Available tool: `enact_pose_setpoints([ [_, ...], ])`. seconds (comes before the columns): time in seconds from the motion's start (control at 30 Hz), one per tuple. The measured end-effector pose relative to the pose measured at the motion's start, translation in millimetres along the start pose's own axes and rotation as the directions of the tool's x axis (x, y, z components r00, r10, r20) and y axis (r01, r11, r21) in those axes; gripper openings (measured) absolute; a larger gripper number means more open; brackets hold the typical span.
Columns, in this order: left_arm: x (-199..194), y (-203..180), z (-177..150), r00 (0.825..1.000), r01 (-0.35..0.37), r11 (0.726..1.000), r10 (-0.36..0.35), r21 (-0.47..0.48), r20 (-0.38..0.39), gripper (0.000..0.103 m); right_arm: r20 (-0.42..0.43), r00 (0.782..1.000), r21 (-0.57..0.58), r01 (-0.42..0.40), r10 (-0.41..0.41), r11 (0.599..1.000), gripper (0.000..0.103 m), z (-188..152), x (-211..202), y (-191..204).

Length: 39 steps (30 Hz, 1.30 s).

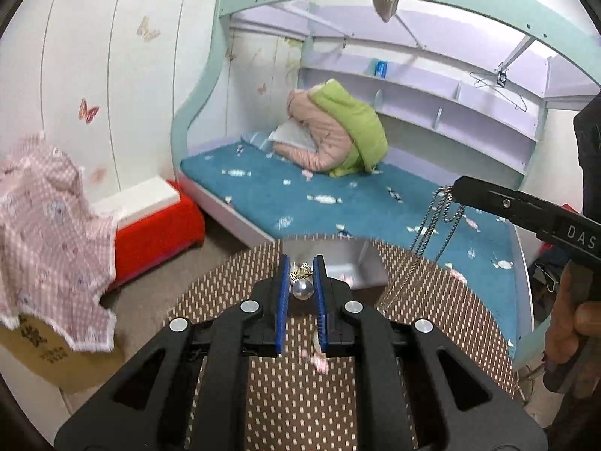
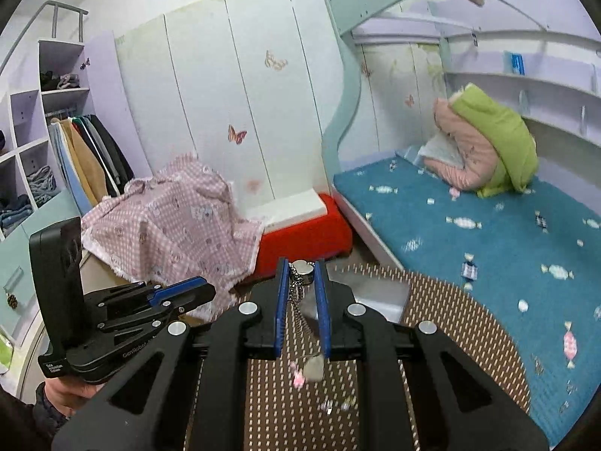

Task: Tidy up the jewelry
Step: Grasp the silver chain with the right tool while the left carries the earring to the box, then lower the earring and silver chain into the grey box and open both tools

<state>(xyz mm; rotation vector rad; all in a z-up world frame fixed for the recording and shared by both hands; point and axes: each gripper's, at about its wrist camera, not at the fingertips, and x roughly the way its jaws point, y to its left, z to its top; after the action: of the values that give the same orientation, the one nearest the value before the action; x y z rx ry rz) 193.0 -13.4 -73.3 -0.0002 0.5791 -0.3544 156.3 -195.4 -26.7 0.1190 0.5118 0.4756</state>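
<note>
The left gripper [image 1: 303, 263] is clamped on a pearl earring [image 1: 302, 288]: the round pearl sits between its blue pads, with a small gold piece just beyond it toward the fingertips. The right gripper [image 2: 302, 265] is pinched shut on a ball-chain necklace [image 2: 298, 289]; a silver cylinder pendant sits up at the fingertips, and the chain hangs down between the pads to a blurred tag below. In the left wrist view the same chain dangles in loops from the tip of the right gripper, above the table [image 1: 233, 293].

The table has a brown top patterned with small pale dashes. On it, beyond both grippers, stands a light grey box [image 2: 390, 295]. A few small pink pieces [image 2: 298, 376] lie on the top beneath the right gripper.

Past the table is a bed [image 2: 488, 248] with a blue candy-print cover and folded pink and green quilts [image 1: 334, 131]. A pink checked cloth [image 2: 176, 218] is draped to the left, touching a red box [image 2: 304, 240].
</note>
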Motion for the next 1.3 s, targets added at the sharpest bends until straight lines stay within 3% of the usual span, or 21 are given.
enact_pose_setpoints([
  [0.2,23.0,-3.9,43.4,1.000,0.025,1.000,-0.025,0.013,-0.003,0.012,-0.006,0.998,-0.028,0.067,-0.067,0.997,0.012,29.9,20.9,-12.0],
  [0.4,64.2,-6.8,67.9,0.998,0.031,1.000,-0.031,0.004,-0.050,0.012,-0.098,0.989,-0.027,0.110,-0.112,0.994,0.012,26.8,61.8,-32.7],
  [0.67,120.8,-8.4,66.0,0.989,0.044,0.999,-0.047,-0.018,-0.140,0.013,-0.241,0.960,0.003,0.146,-0.141,0.989,0.012,-4.4,115.0,-62.0],
  [0.83,150.7,-8.5,60.7,0.978,0.056,0.998,-0.059,-0.019,-0.202,0.017,-0.289,0.947,0.036,0.159,-0.142,0.987,0.015,-13.7,126.6,-72.8],
  [0.9,153.0,-4.1,57.1,0.977,0.045,0.999,-0.049,-0.025,-0.210,0.051,-0.291,0.944,0.035,0.176,-0.159,0.984,0.036,-14.8,125.6,-72.9],
  [0.93,151.3,-1.4,56.2,0.979,0.039,0.999,-0.044,-0.032,-0.198,0.074,-0.285,0.942,0.038,0.196,-0.178,0.980,0.045,-15.4,122.3,-74.8],
  [0.97,148.0,1.5,55.2,0.983,0.025,0.999,-0.031,-0.038,-0.182,0.083,-0.276,0.944,0.045,0.202,-0.182,0.978,0.058,-15.1,120.9,-75.7],
  [1.0,143.8,5.4,55.5,0.985,0.021,0.999,-0.029,-0.047,-0.170,0.084,-0.264,0.947,0.058,0.204,-0.182,0.977,0.071,-14.8,117.4,-77.3],
  [1.1,131.2,13.0,54.9,0.989,-0.001,0.998,-0.008,-0.061,-0.146,0.091,-0.230,0.949,0.075,0.236,-0.214,0.969,0.096,-15.0,105.2,-80.1],
  [1.3,92.1,21.4,48.6,0.996,-0.027,0.996,0.020,-0.088,-0.081,0.095,-0.199,0.950,0.090,0.262,-0.240,0.961,0.096,-17.4,82.3,-75.3],
])
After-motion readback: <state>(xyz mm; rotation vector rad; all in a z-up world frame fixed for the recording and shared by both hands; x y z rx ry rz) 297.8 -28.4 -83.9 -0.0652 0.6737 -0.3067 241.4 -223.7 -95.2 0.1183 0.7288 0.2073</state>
